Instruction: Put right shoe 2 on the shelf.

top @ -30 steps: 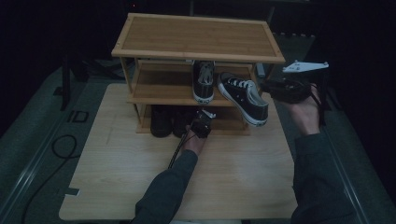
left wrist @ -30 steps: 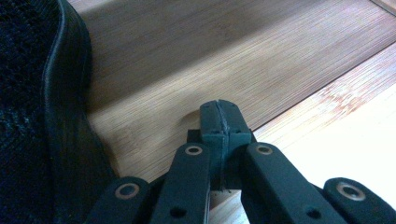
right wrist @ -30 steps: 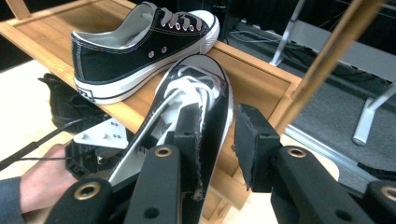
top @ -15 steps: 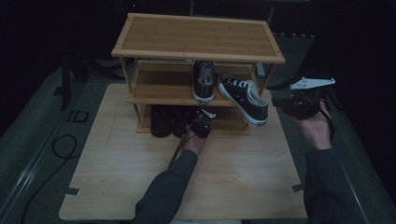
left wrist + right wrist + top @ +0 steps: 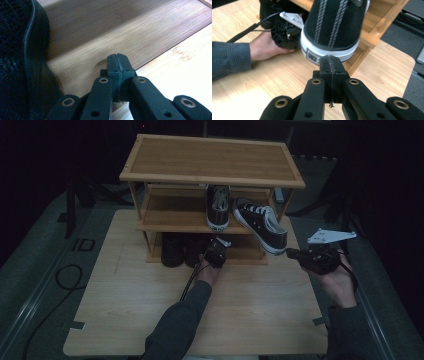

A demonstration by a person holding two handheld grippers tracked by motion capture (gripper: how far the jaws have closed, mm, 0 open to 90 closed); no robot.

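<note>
Judging the step: lining up on the overhanging sneaker (image 5: 262, 225) to seat it squarely on the middle shelf (image 5: 170, 217) of the wooden rack (image 5: 210, 160). Hovering the right gripper (image 5: 291, 253) just short of the heel, fingers (image 5: 325, 66) pressed together and gripping nothing. Resting the left gripper (image 5: 220, 245) at the bottom shelf beside the black shoes (image 5: 175, 250), fingers likewise closed and empty.

Next, probably: either nudging the heel inward with the closed tips, or opening up to take the heel rim. Keeping the push gentle, guarding against tipping the sneaker off onto the tabletop (image 5: 125, 310).

Looking at the sneaker: black canvas, white laces, white rubber sole, striped heel. Lying angled, toe inward, heel jutting past the shelf's front edge, just beside its straight-set partner (image 5: 218, 207).
</note>
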